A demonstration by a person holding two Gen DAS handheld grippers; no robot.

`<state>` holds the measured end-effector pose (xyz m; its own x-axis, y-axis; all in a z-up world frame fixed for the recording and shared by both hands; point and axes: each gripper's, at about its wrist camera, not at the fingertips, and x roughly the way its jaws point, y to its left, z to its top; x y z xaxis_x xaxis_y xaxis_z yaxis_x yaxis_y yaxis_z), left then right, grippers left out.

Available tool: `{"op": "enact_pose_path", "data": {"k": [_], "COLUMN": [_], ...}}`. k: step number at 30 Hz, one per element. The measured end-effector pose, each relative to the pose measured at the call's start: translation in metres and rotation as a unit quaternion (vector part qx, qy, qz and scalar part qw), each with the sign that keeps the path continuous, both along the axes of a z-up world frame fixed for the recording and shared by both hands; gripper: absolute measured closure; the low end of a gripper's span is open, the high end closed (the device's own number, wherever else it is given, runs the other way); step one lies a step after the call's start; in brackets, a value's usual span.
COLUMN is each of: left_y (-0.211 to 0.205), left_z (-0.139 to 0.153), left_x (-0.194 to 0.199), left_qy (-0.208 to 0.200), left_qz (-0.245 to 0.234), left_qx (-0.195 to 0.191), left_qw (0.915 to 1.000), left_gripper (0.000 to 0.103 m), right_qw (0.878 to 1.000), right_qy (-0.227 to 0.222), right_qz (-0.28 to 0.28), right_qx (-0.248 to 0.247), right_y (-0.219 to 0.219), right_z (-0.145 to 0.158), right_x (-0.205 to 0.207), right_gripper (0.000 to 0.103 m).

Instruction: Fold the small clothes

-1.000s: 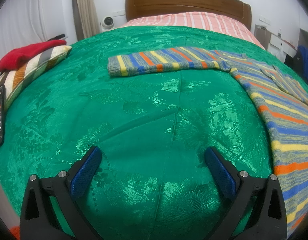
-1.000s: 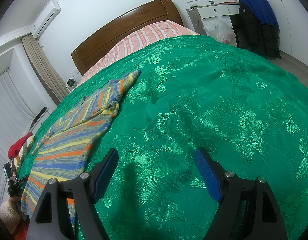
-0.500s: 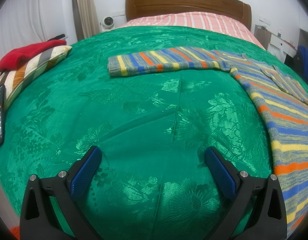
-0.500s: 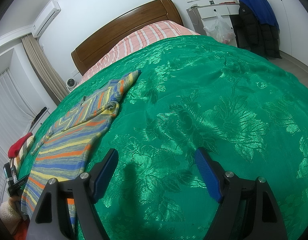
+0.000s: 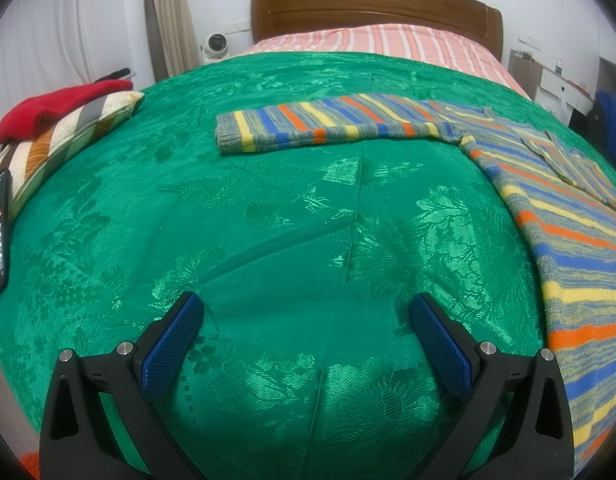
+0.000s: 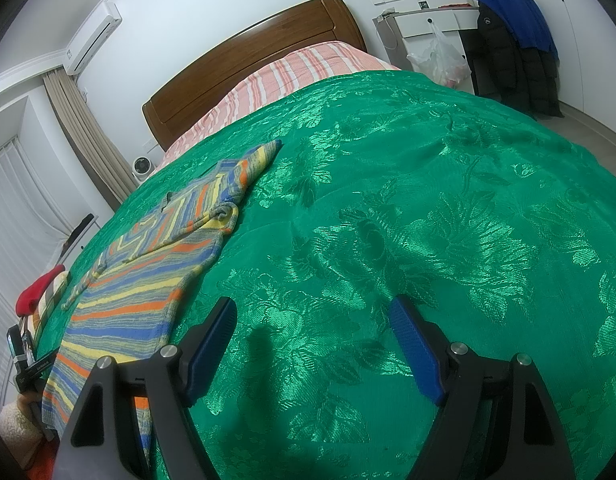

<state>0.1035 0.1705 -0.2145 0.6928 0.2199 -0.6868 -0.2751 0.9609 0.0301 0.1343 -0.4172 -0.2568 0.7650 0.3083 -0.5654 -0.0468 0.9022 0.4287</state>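
Nothing has moved since the earlier frames: both claws hover in the same spots over the green bedspread (image 5: 292,208). Left claw (image 5: 306,338) and right claw (image 6: 314,346) both stand wide apart, holding nothing. Between them the striped sweater (image 5: 548,216) lies flat and unfolded, one sleeve (image 5: 328,126) stretched out sideways. It looks like a soft, light, floppy knit that will sag and drag on the slick satin, so the sleeve cuff and hem corners seem the best places to pinch.
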Motion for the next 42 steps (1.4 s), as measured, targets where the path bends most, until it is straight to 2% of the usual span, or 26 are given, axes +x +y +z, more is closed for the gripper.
{"op": "enact_pose_path", "data": {"k": [35, 42], "left_y": [-0.0004, -0.0033], "left_z": [0.0, 0.0043], "left_x": [-0.0007, -0.0003], "left_qy": [0.0, 0.01], "left_qz": [0.0, 0.001], "left_qx": [0.001, 0.004], "left_qw": [1.0, 0.9999], "left_gripper": [0.0, 0.0], "right_qw": [1.0, 1.0], "right_qy": [-0.001, -0.001], "right_qz": [0.0, 0.001], "right_qx": [0.0, 0.0], "right_y": [-0.0001, -0.0004], "right_z": [-0.0004, -0.0004], "right_x": [0.0001, 0.0], "right_gripper": [0.025, 0.025]}}
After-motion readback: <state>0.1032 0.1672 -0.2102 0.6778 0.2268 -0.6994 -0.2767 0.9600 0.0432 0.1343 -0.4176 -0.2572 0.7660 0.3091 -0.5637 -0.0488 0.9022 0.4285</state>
